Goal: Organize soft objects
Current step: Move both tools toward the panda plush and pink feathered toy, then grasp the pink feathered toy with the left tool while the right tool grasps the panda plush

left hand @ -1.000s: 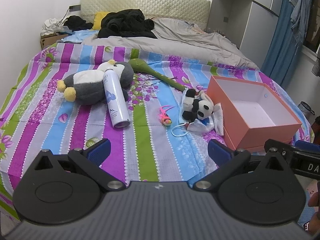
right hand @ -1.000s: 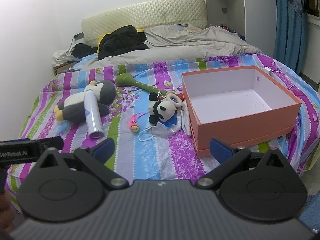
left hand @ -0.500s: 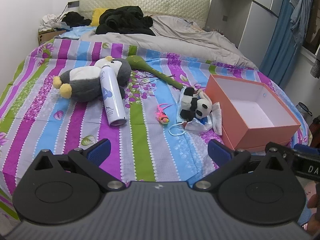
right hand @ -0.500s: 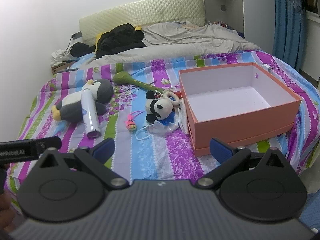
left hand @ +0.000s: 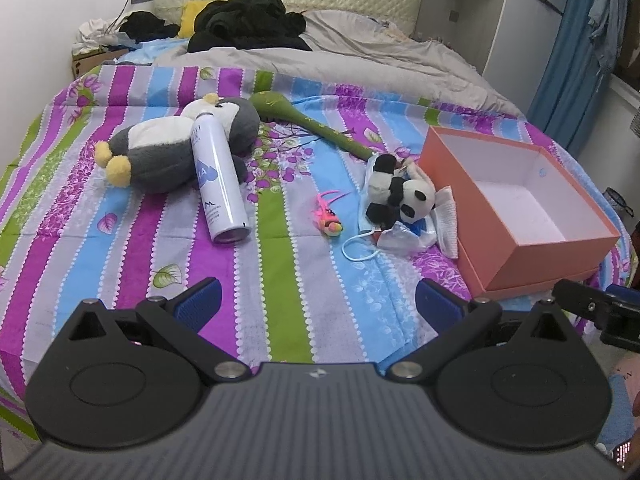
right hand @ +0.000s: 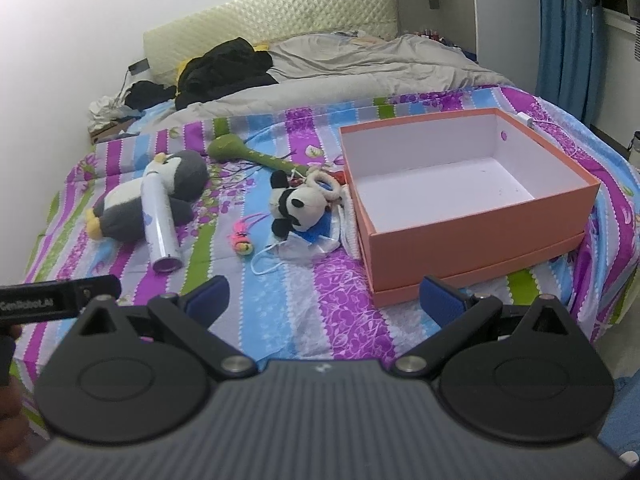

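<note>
- Left wrist view: left gripper [left hand: 318,304] spread wide, nothing between its fingers, held above near edge of striped bedspread [left hand: 280,280].
- Penguin plush [left hand: 176,148] lies far left; white spray can [left hand: 218,184] rests across it.
- Panda plush [left hand: 400,200] sits on face masks [left hand: 384,240], just beside orange box [left hand: 520,216]. Small pink toy [left hand: 330,218] between can and panda. Green stick toy [left hand: 312,124] behind.
- Right wrist view: right gripper [right hand: 326,298] also wide open, empty, near the bed's edge.
- Orange box [right hand: 472,216] open, nothing inside; panda plush [right hand: 300,204] touching its left wall area; penguin plush [right hand: 132,204] well apart, left.
</note>
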